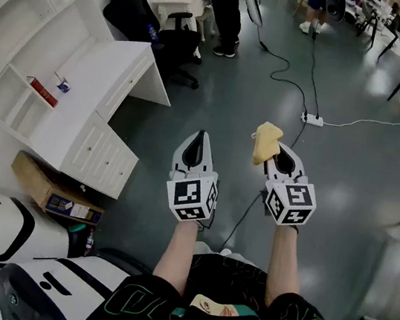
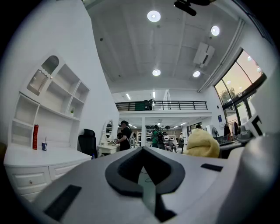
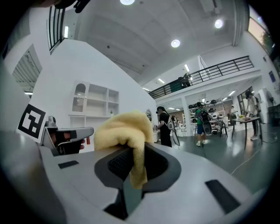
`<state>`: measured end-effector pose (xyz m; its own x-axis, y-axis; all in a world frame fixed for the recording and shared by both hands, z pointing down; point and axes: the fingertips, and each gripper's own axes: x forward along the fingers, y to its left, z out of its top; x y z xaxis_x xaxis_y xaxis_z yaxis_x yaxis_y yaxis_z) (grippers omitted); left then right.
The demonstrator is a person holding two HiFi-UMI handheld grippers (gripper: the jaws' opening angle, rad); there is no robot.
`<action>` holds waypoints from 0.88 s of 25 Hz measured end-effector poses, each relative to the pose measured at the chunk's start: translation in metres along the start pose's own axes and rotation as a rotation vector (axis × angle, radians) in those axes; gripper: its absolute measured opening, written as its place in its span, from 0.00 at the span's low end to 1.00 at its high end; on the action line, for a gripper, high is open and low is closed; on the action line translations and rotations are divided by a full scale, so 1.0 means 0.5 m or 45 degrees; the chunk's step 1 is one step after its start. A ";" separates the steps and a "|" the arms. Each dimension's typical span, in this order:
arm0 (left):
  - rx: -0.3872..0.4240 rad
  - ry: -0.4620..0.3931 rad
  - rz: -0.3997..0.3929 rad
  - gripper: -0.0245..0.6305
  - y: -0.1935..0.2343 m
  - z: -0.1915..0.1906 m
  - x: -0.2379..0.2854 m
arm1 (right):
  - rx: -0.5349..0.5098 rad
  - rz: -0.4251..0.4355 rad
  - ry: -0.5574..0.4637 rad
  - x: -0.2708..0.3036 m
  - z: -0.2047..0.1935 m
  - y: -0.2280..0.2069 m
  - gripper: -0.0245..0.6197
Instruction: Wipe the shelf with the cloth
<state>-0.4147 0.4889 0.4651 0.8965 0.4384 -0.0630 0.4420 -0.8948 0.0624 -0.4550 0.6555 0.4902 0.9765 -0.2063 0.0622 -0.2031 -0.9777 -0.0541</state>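
Closest to the head camera are the person's forearms (image 1: 179,254), each stretched forward with a gripper over the bare grey floor (image 1: 335,162). The left gripper (image 1: 201,136) has its jaws brought together with nothing between them; its own view shows the dark pads meeting at the tip. The right gripper (image 1: 279,157) is clamped on the yellow cloth (image 1: 266,142), which bunches above the jaws, with a fold hanging down between them in the right gripper view (image 3: 124,133).

The white shelf (image 1: 27,24) stands against the wall to the left of both grippers and well apart from them, above a white tabletop (image 1: 100,76) with drawers. A small red thing (image 1: 43,91) and a little blue one (image 1: 63,85) sit in its lower compartments.

The left gripper is on the side nearer the shelf, yet the cloth is in the right one. So the coming move probably calls for the person to turn and step left, then carry the right gripper to a shelf board, since nothing is within reach from here. Wiping has not begun.
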 end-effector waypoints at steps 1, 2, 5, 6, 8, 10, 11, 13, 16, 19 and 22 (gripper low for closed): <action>-0.021 0.010 -0.022 0.04 -0.002 -0.001 0.000 | -0.001 0.019 -0.020 -0.002 0.007 0.006 0.12; -0.041 0.019 -0.039 0.04 -0.003 -0.002 0.000 | 0.003 0.038 -0.044 -0.005 0.014 0.011 0.12; -0.067 0.021 -0.040 0.04 0.007 0.000 -0.002 | 0.059 0.075 -0.118 -0.006 0.035 0.017 0.12; -0.069 0.017 -0.031 0.04 0.012 0.003 -0.003 | 0.070 0.073 -0.126 -0.004 0.038 0.017 0.12; -0.069 0.010 -0.015 0.04 0.022 0.007 -0.003 | 0.059 0.070 -0.116 0.002 0.038 0.019 0.12; -0.082 0.014 -0.013 0.04 0.029 0.007 -0.005 | 0.048 0.078 -0.098 0.009 0.033 0.023 0.12; -0.103 0.019 -0.021 0.04 0.031 0.005 -0.007 | 0.050 0.083 -0.088 0.011 0.028 0.025 0.12; -0.151 0.024 -0.035 0.04 0.034 0.001 -0.012 | 0.055 0.095 -0.071 0.017 0.020 0.029 0.12; -0.167 0.050 -0.002 0.04 0.056 -0.018 -0.011 | 0.076 0.110 -0.031 0.039 -0.005 0.032 0.12; -0.185 0.085 0.065 0.04 0.102 -0.045 -0.013 | 0.112 0.124 0.021 0.071 -0.039 0.043 0.12; -0.182 0.101 0.107 0.04 0.152 -0.064 0.012 | 0.125 0.145 0.032 0.127 -0.049 0.053 0.12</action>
<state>-0.3750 0.4262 0.5014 0.9273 0.3733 0.0268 0.3604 -0.9100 0.2050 -0.3999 0.6156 0.5170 0.9451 -0.3180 0.0746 -0.3035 -0.9394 -0.1592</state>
